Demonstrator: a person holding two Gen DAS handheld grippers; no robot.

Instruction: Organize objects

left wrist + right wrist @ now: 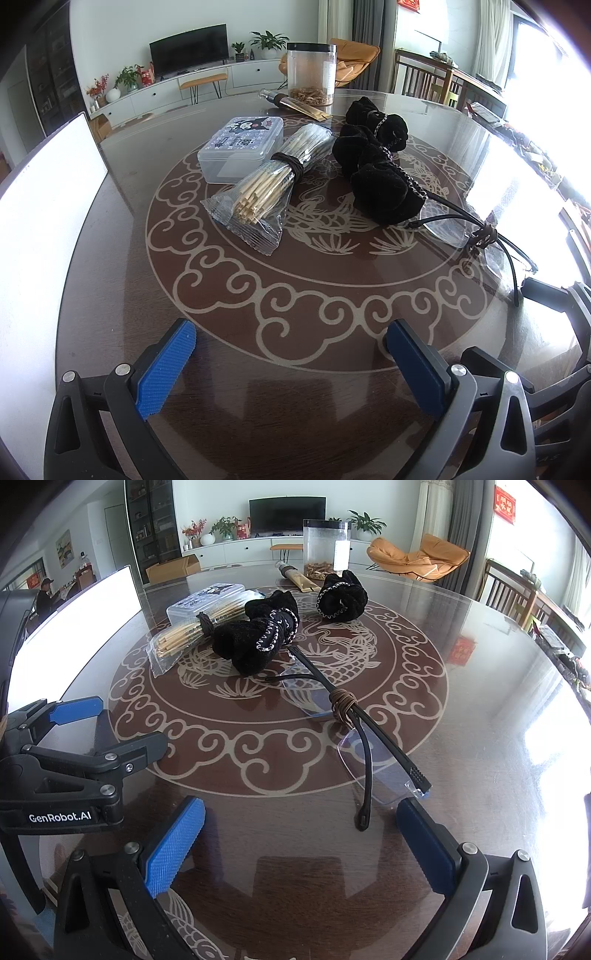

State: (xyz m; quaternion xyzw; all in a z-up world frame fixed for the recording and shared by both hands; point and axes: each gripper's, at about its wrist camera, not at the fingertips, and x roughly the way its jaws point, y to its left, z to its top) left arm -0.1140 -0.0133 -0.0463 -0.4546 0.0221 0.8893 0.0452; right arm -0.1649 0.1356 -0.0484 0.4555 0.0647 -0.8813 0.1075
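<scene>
- Round dark table (480, 709) under glass, pale cloud-and-fish pattern across its middle.
- White board (48, 206) upright along the table's left edge.
- Beyond the far edge: black television (287, 514) on a long white cabinet (236, 552), potted plants (364, 523) beside it.
- Orange lounge chair (417, 557) off the far right edge.
- Wooden chair (506, 590) at the right edge.
- Seated person (46, 594), far left background.
</scene>
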